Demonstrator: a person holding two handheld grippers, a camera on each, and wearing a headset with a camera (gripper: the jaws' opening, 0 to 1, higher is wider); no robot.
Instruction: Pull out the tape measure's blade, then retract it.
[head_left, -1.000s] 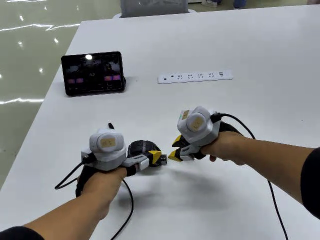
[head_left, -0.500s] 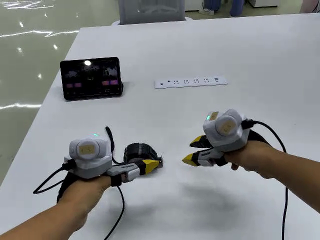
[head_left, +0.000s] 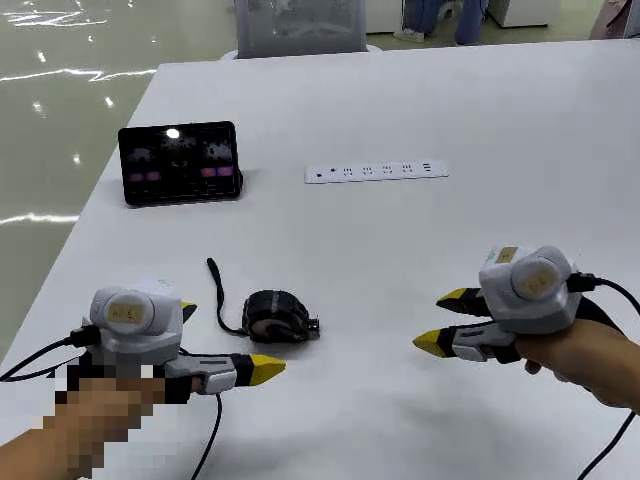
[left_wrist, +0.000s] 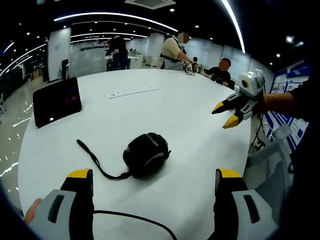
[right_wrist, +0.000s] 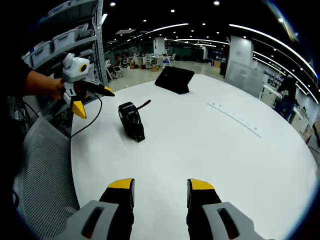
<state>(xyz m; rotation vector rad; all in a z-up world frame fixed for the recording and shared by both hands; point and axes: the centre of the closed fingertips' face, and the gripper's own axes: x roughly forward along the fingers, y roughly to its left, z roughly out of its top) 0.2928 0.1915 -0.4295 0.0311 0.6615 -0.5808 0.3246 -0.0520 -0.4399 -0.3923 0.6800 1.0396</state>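
Head view: one tape measure (head_left: 275, 315) between left tool (head_left: 227, 340) and right tool (head_left: 440, 320) (both agape)

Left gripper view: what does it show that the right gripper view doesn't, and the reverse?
Left gripper view: the right hand-held gripper, open, and people beyond the table. Right gripper view: the left hand-held gripper, open, with shelves of bins behind it. Both: the tape measure lying free on the table with its strap, the tablet and the power strip.
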